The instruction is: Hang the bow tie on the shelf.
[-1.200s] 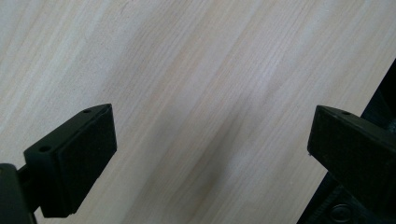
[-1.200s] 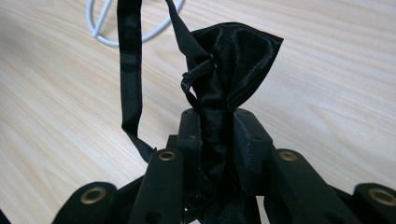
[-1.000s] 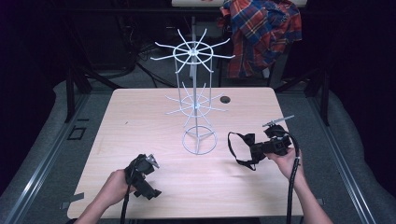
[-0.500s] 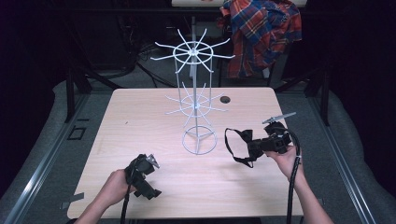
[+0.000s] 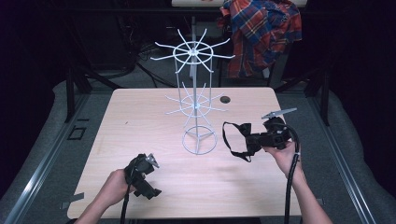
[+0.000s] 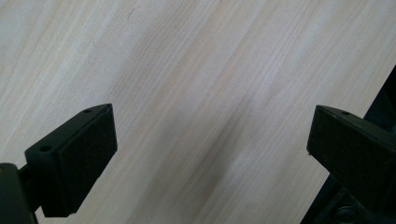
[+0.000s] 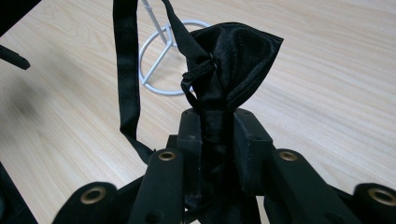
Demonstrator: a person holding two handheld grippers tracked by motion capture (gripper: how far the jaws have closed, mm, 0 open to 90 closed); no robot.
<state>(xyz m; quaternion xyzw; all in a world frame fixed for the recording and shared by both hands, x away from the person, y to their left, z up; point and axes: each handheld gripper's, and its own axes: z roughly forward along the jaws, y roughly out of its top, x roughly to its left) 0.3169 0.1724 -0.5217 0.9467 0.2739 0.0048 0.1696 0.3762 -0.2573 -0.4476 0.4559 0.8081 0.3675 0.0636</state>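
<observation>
Black satin bow tie point(image 7: 233, 60), pinched upright, its strap point(image 7: 126, 70) apparently hanging loose.

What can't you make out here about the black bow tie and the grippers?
- Bow tie: lower part hidden between the right gripper jaws, right gripper view.
- Strap: clasp too small, high view.
- Left gripper: jaw gap too small to judge, high view; plainly open in its own view.

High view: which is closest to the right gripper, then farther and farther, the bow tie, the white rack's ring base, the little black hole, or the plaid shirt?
From the right gripper:
1. Bow tie, in its jaws.
2. Ring base, left.
3. Black hole, far table edge.
4. Plaid shirt, behind the table.
</observation>
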